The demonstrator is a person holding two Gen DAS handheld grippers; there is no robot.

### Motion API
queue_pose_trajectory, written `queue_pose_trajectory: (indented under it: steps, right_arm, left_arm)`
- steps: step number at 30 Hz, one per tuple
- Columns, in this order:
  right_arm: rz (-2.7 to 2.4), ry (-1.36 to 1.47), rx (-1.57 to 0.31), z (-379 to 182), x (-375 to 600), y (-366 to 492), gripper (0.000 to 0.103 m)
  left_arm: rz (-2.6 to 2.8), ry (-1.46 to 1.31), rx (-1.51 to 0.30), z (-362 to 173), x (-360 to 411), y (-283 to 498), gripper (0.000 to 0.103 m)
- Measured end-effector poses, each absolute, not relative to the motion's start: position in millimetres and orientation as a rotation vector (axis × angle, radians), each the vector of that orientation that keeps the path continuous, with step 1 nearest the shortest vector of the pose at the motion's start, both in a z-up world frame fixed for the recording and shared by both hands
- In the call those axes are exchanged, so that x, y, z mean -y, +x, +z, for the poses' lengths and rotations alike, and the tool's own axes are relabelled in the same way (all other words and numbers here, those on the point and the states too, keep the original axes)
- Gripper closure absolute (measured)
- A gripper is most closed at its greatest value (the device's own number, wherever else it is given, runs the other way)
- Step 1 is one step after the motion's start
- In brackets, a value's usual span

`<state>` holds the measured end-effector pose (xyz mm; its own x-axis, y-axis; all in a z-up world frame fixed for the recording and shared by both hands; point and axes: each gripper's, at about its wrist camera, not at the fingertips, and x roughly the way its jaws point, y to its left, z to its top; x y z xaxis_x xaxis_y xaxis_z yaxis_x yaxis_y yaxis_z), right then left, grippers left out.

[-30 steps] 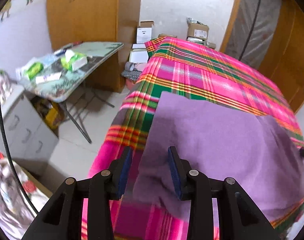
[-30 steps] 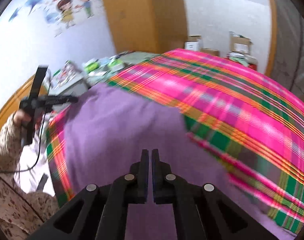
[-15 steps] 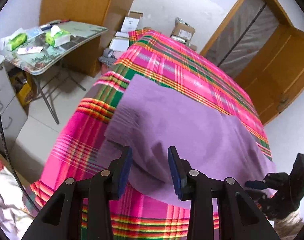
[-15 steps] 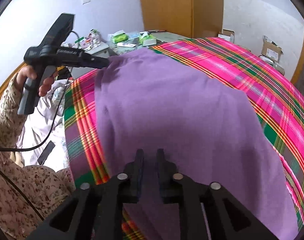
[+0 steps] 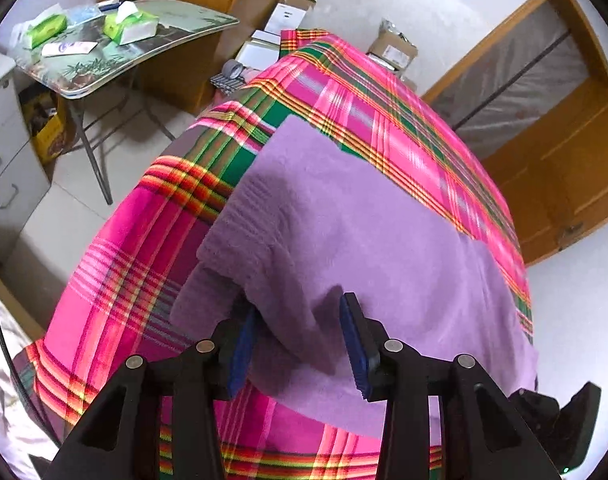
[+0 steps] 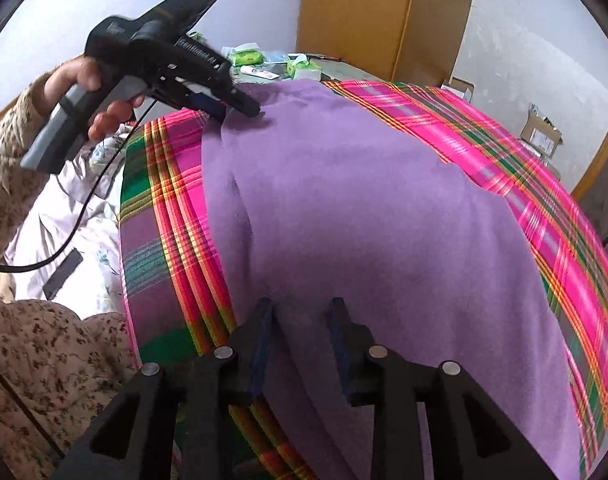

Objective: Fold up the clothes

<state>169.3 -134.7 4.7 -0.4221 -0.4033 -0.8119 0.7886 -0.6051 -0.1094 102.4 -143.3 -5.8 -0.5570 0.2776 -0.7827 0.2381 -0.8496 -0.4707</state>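
Plaid bed [image 5: 136, 256], purple garment [image 5: 383, 240] between left hand-held gripper [image 5: 300, 320] fingers

White lettering runs along black body of left gripper [image 6: 240, 106], seen in right wrist view; too blurred to read with confidence. Small white mark on its rear housing, illegible. Labels on cardboard boxes [image 5: 395, 50] beyond far end of bed, print too small to read. Tissue packs [image 5: 130, 26] on folding table [image 5: 176, 46]: printing unreadable.
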Motion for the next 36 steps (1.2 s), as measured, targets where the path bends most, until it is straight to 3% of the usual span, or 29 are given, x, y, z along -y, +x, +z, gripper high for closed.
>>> queue_pose_trajectory:
  steps: [2, 4, 6, 8, 18, 27, 36]
  right_arm:
    - [-2.078, 1.006, -0.635, 4.3, 135.7, 169.3, 0.074]
    - [-2.093, 1.007, -0.628, 5.5, 135.3, 169.7, 0.088]
    - [-2.112, 1.003, -0.616, 8.3, 133.6, 170.6, 0.097]
    - [-2.121, 0.99, -0.6, 12.6, 131.7, 173.5, 0.099]
    - [-2.14, 0.905, -0.564, 41.6, 128.4, 195.2, 0.099]
    - [-2.062, 1.02, -0.58, 15.4, 138.1, 190.7, 0.099]
    - [-2.051, 1.096, -0.412, 13.5, 125.0, 179.4, 0.095]
  left_arm:
    - [2.618, -1.468, 0.849, -5.8, 142.0, 100.9, 0.061]
    - [2.626, -1.466, 0.845, -5.5, 141.9, 100.4, 0.064]
    - [2.637, -1.462, 0.848, -5.6, 143.9, 100.9, 0.079]
    - [2.651, -1.449, 0.847, -3.5, 146.0, 103.1, 0.094]
    - [2.706, -1.326, 0.819, 14.9, 150.7, 126.6, 0.096]
    - [2.694, -1.412, 0.848, -7.9, 157.7, 126.9, 0.096]
    - [2.7, -1.434, 0.824, -12.1, 155.2, 126.0, 0.093]
